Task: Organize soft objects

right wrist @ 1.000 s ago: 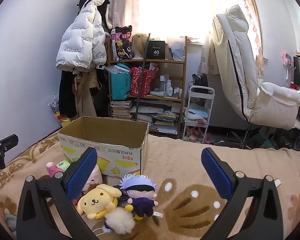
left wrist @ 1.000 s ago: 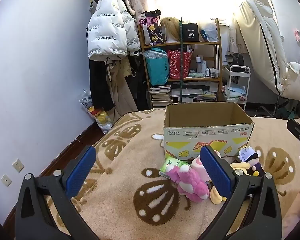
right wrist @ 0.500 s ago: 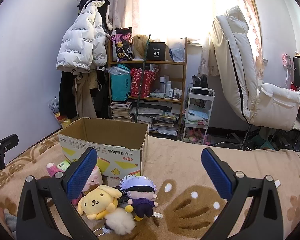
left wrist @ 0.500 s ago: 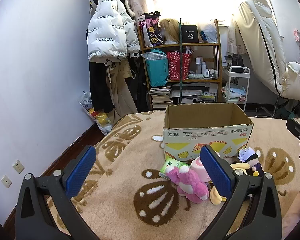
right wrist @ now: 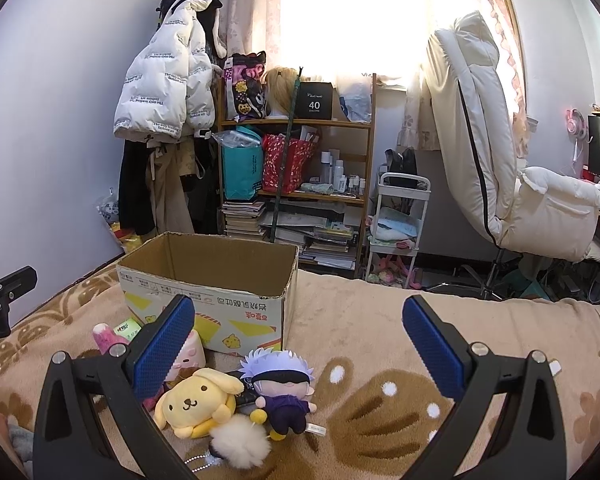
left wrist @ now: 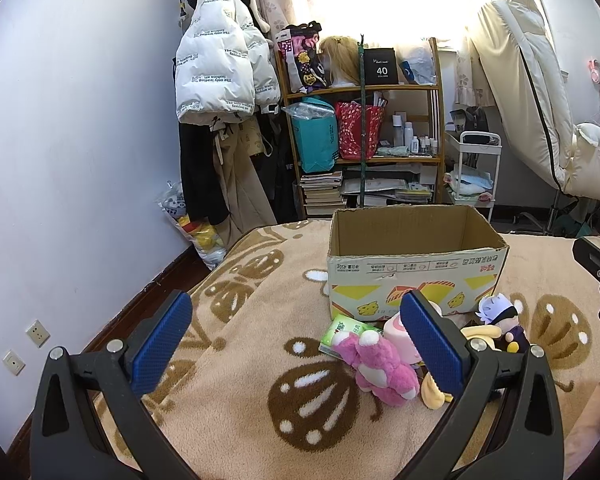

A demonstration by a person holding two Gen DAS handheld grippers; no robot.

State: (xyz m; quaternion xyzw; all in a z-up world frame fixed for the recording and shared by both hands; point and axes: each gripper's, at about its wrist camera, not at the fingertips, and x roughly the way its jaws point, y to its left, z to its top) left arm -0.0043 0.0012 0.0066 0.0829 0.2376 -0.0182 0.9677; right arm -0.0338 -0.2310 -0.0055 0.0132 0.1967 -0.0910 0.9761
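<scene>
- Cardboard box (left wrist: 416,268) sits unmoved on the blanket (left wrist: 236,400), plush toys heaped against its front.
- Left gripper (left wrist: 296,344) and right gripper (right wrist: 298,342) stay spread, empty.
- Only the right view shows the yellow dog plush (right wrist: 198,404) whole; the pink bear (left wrist: 380,364) faces left.

plush toys (right wrist: 236,400) before box (right wrist: 208,280) — on blanket (right wrist: 380,344)

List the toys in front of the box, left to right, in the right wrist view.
Green pack → pink roll plush → yellow dog plush → white-haired doll. All lie on the blanket, before the box.
</scene>
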